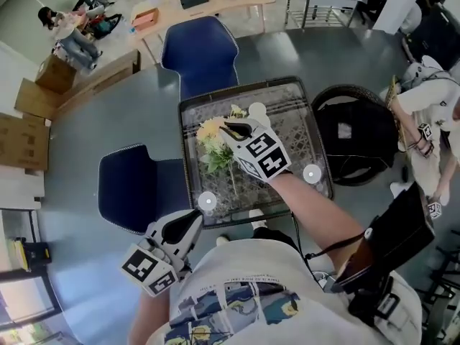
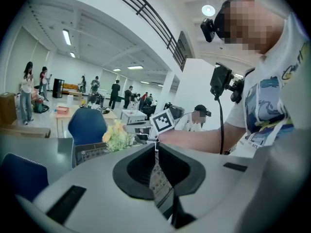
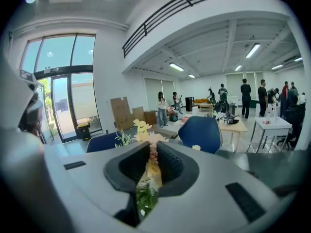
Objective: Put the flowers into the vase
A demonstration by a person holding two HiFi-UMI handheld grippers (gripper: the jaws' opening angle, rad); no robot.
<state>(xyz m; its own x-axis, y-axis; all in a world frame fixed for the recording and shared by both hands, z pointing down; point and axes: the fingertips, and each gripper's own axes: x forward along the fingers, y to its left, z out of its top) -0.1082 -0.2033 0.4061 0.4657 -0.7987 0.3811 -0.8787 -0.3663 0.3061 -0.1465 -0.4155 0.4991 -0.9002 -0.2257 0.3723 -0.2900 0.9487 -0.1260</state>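
right gripper (image 1: 230, 129): fingers clamped on flowers (image 1: 213, 141), held over mesh surface (image 1: 296, 121) | left gripper (image 1: 192, 221): fingers together, empty, at surface's near edge

Your left gripper (image 2: 155, 143) and right gripper (image 3: 151, 145) have smooth, matt grey plastic shells and black ribbed jaws. The flowers (image 1: 210, 129) look matt; the desk (image 1: 287, 121) top is grey lattice.

Grippers: two are showing, the left gripper (image 1: 194, 218) and the right gripper (image 1: 227, 128).
Flower bunch (image 1: 213, 148): one is sitting between the right gripper's jaws.
Mesh table (image 1: 305, 113): one is standing before the person.
Blue chairs (image 1: 201, 52): two are standing beside the mesh table.
Cardboard boxes (image 1: 25, 142): three are lying at the left edge.
Round black thing (image 1: 356, 135): one is lying right of the mesh table.
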